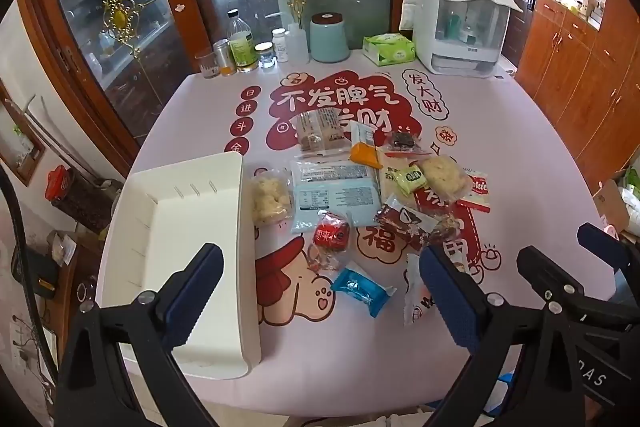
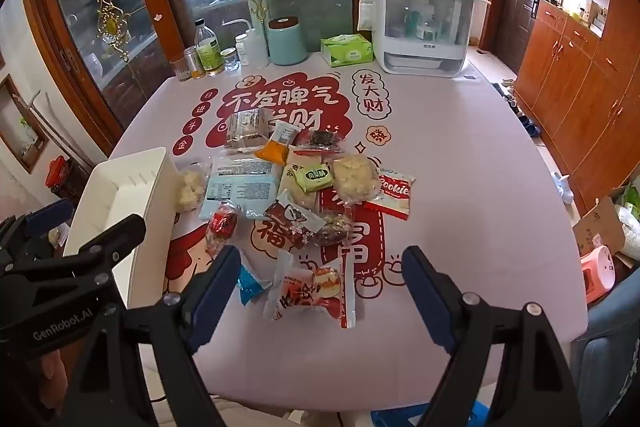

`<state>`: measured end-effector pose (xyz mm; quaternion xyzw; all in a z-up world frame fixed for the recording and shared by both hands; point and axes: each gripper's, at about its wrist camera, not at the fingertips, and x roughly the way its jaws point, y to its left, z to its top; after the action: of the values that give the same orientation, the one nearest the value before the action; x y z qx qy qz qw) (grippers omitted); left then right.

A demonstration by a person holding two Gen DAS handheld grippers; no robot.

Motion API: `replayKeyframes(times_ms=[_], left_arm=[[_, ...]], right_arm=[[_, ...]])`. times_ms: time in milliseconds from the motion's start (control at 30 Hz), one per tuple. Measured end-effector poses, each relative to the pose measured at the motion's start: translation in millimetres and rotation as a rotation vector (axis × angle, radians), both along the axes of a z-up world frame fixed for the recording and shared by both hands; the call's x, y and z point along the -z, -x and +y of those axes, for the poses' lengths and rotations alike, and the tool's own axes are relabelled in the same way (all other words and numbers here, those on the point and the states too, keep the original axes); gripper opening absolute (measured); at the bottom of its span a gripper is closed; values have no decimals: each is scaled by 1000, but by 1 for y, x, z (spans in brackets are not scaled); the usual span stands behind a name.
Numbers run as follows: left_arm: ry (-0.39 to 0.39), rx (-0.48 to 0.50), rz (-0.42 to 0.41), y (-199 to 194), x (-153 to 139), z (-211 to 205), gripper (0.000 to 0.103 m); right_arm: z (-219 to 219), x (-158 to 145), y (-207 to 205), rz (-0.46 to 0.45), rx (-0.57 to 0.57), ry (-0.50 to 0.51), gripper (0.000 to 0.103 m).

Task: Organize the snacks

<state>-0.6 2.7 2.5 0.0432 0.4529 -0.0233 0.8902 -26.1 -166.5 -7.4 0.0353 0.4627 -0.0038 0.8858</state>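
Note:
Several wrapped snacks lie in a pile on the pink table (image 1: 500, 155) (image 2: 460, 155): a large pale blue packet (image 1: 336, 193) (image 2: 240, 183), a red candy (image 1: 331, 235) (image 2: 222, 225), a small blue packet (image 1: 362, 289) (image 2: 250, 285), a Cookie packet (image 1: 476, 191) (image 2: 394, 193) and a red-white cake packet (image 2: 310, 293). An empty white bin (image 1: 188, 239) (image 2: 120, 195) stands left of the pile. My left gripper (image 1: 320, 297) is open above the near table edge, over the small blue packet. My right gripper (image 2: 318, 301) is open, over the cake packet. Both are empty.
Bottles and jars (image 1: 244, 47) (image 2: 208, 51), a teal canister (image 1: 329, 37) (image 2: 285, 41), a green tissue pack (image 1: 388, 49) (image 2: 346, 50) and a white covered appliance (image 1: 460, 27) (image 2: 420, 23) line the table's far edge. Wooden cabinets (image 2: 580, 75) stand right, a cardboard box (image 2: 600, 223) on the floor.

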Motion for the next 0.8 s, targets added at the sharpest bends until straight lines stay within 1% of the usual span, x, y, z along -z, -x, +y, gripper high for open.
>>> replayKeyframes(times_ms=[67, 100, 200, 267, 367, 400, 467, 500, 800], left_arm=[[7, -5, -8, 0, -1, 3, 98], [-25, 0, 4, -2, 5, -4, 98], [-15, 3, 8, -4, 8, -6, 98], [0, 13, 6, -7, 9, 2, 98], [1, 18, 0, -8, 9, 4, 97], [-5, 20, -4, -6, 3, 2, 97], [0, 21, -2, -5, 3, 3, 97], [2, 21, -1, -5, 3, 3, 97], [3, 23, 5, -3, 3, 4, 97]], right_arm=[[1, 0, -1, 0, -1, 3, 83], [2, -1, -1, 0, -2, 2, 83], [4, -1, -2, 2, -3, 1, 83], [5, -2, -4, -1, -1, -4, 83], [8, -3, -5, -17, 4, -2, 83], [10, -2, -6, -18, 5, -2, 83], [14, -1, -8, -18, 5, -1, 83], [7, -4, -4, -23, 6, -14, 83], [7, -5, -4, -24, 7, -17, 83]])
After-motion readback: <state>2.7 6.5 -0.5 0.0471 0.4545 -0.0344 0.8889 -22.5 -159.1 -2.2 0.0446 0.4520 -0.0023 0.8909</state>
